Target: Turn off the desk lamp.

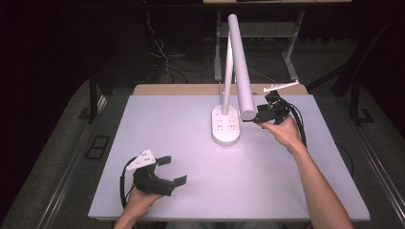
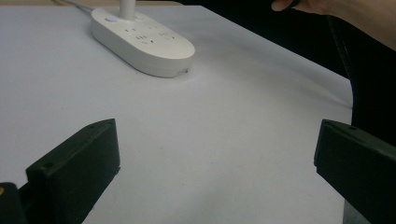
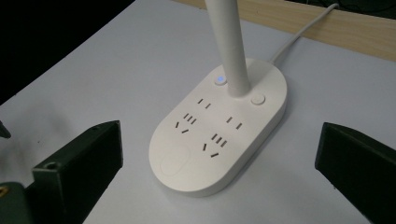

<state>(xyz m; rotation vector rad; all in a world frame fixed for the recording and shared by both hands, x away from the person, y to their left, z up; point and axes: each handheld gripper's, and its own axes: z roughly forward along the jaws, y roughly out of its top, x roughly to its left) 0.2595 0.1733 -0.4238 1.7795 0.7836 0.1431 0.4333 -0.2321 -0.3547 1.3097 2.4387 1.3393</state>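
The desk lamp point(image 1: 237, 62) stands on the far middle of the white table point(image 1: 191, 191), its oval white base point(image 1: 225, 125) resting flat on the tabletop and its slim upright stem point(image 1: 227, 81) rising from the far end of that base. The long tubular lamp head point(image 1: 241, 67) slopes down from the top of the stem toward the person, its lower end hanging beside the right edge of the base. In the right gripper view the base point(image 3: 219, 135) carries four groups of socket slots, a small button lit blue point(image 3: 219, 80) left of the stem, a plain round button point(image 3: 257, 99) right of it, and a shallow oval pad near the closer end; a white cable point(image 3: 299, 35) runs from the far end toward the wooden strip point(image 3: 289, 21) along the table's back edge. The right gripper point(image 1: 261, 117) is held above the table just beside the lower end of the lamp head; whether it touches the head cannot be told. Its jaws stand wide apart in its own view, with the base between them farther off, and they hold nothing. The left gripper point(image 1: 174, 171) is well apart from the lamp, near the front left of the table, low over the bare surface, held in the person's left hand point(image 1: 139, 198). Its jaws are likewise spread wide and empty, and its own view looks across the tabletop to the base point(image 2: 142, 39) in the distance. A dark floor point(image 1: 57, 143) surrounds the table.
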